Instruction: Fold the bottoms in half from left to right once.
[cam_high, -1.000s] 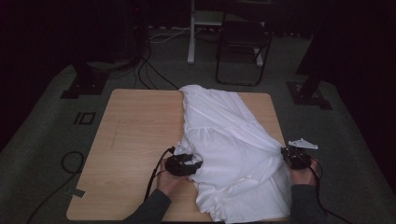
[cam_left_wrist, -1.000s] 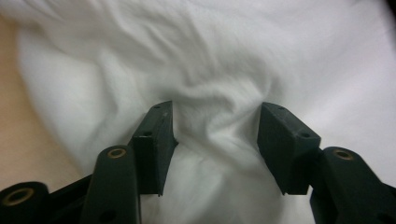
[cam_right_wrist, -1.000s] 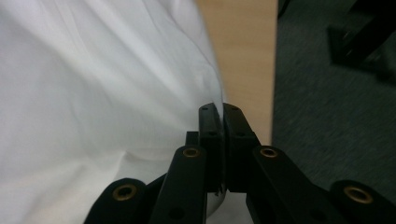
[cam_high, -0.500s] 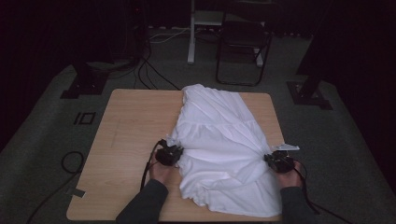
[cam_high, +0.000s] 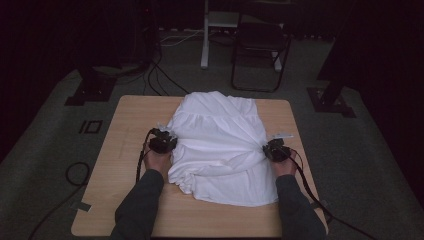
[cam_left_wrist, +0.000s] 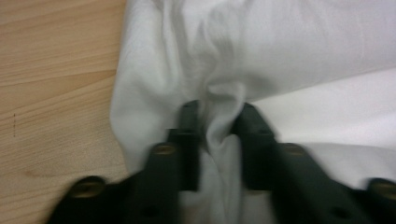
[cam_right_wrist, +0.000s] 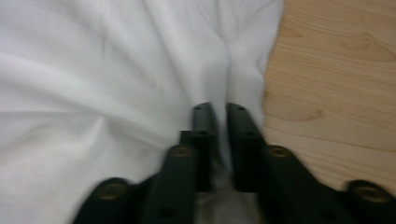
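High view puts the white garment (cam_high: 220, 145) across the middle and right of my wooden worktop (cam_high: 125, 125), rumpled, with creases running toward both of my grippers. My left gripper (cam_high: 163, 140) sits at the garment's left edge and my right gripper (cam_high: 274, 148) at its right edge, well apart, the cloth between them.

In the left gripper view a raised fold of the white garment (cam_left_wrist: 224, 102) stands between my jaws; they have just been opening, and I see them part open, the fold loosely between them, not plainly pinched.

In the right gripper view my jaws stand close together with a narrow ridge of the garment (cam_right_wrist: 140, 70) caught between them, near its border with the bare worktop (cam_right_wrist: 336, 70). They have just been opening too, though the pads appear to press the cloth.
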